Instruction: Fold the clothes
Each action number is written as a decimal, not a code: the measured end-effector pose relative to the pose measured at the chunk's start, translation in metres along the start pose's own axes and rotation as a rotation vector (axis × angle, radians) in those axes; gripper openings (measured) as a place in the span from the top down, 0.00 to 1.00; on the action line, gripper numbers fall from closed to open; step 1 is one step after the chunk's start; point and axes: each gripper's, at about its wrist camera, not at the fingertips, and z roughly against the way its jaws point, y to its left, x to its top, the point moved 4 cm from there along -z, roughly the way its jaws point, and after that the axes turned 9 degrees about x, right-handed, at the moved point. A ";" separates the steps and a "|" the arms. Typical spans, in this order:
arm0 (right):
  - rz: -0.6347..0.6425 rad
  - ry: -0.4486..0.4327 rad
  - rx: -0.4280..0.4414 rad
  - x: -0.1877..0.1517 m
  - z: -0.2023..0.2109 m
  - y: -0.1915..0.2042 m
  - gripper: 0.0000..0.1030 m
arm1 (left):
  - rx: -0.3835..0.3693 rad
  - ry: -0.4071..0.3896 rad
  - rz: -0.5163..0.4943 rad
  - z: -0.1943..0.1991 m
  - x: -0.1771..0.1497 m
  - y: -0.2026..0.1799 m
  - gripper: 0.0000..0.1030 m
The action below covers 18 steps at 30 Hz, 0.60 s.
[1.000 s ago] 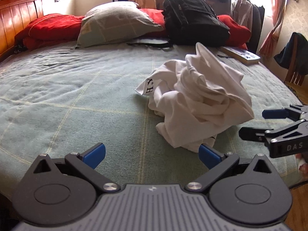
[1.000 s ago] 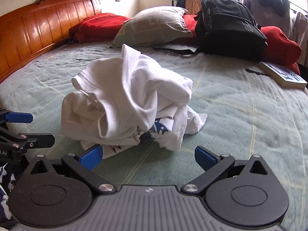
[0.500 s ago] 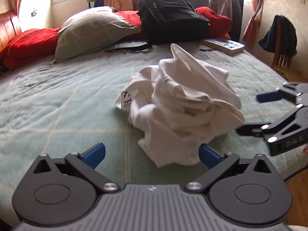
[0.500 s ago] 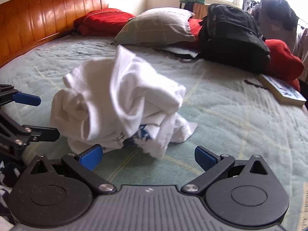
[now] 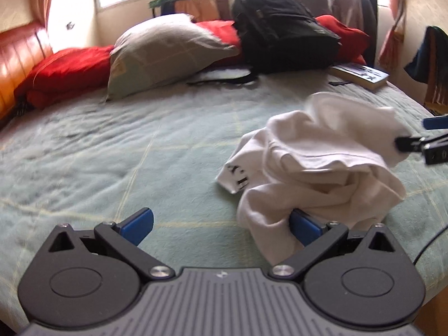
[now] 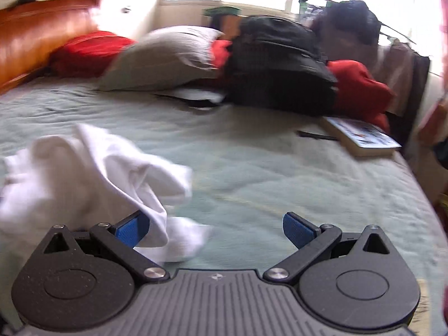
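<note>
Both grippers, left gripper and right gripper, flank the crumpled white shirt with jaws spread (nothing pinched); next, probably grasp an edge for spreading.

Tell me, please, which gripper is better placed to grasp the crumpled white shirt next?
Probably the left gripper: the white shirt drapes onto its right finger. The right gripper mostly faces bare bedspread.

Two low wrist views across the bed toward the pillows (shared).
</note>
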 end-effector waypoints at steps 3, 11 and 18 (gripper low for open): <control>-0.024 0.012 -0.043 0.000 0.000 -0.019 0.00 | 0.008 0.004 0.025 0.000 -0.002 0.005 0.01; 0.032 -0.032 0.078 0.016 0.017 0.003 0.00 | -0.024 -0.038 -0.013 0.023 -0.004 -0.009 0.01; 0.251 0.045 0.074 0.026 -0.014 0.047 0.00 | -0.031 -0.037 -0.061 0.034 -0.018 -0.022 0.01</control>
